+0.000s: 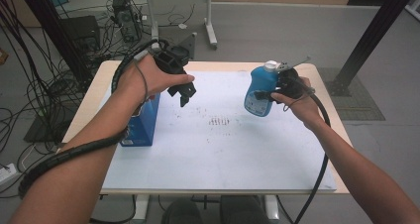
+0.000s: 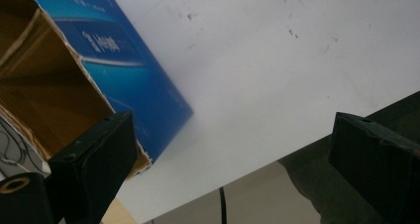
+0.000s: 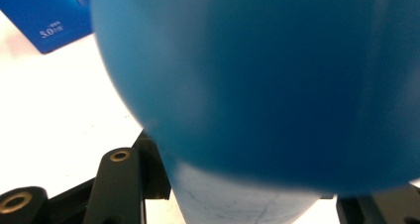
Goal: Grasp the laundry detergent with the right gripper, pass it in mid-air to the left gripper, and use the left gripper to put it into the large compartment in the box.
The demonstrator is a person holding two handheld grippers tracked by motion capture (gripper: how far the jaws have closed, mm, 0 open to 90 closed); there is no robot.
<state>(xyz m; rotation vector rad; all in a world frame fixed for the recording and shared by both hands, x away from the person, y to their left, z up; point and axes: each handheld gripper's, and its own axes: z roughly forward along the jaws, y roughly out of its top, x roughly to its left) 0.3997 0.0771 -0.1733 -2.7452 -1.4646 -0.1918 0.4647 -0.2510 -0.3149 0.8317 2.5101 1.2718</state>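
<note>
The person's two forearms come in from the bottom of the high view, the left one wrapped by a black spiral cable. The left hand-held gripper (image 1: 184, 91) is held above the white sheet (image 1: 218, 149) that covers the table (image 1: 341, 135), and its jaws stand wide apart with nothing between them. Just beside and under this hand, a blue carton box (image 1: 143, 125) stands on the sheet at its left edge; in the left gripper view its top (image 2: 44, 85) is open and the brown inside shows. The right hand-held gripper (image 1: 270, 94) is raised over the right part of the table and its jaws are closed on a blue bottle (image 1: 260, 90) with a white cap, held upright and clear of the sheet. In the right gripper view the bottle (image 3: 257, 85) is very close and blurred.
</note>
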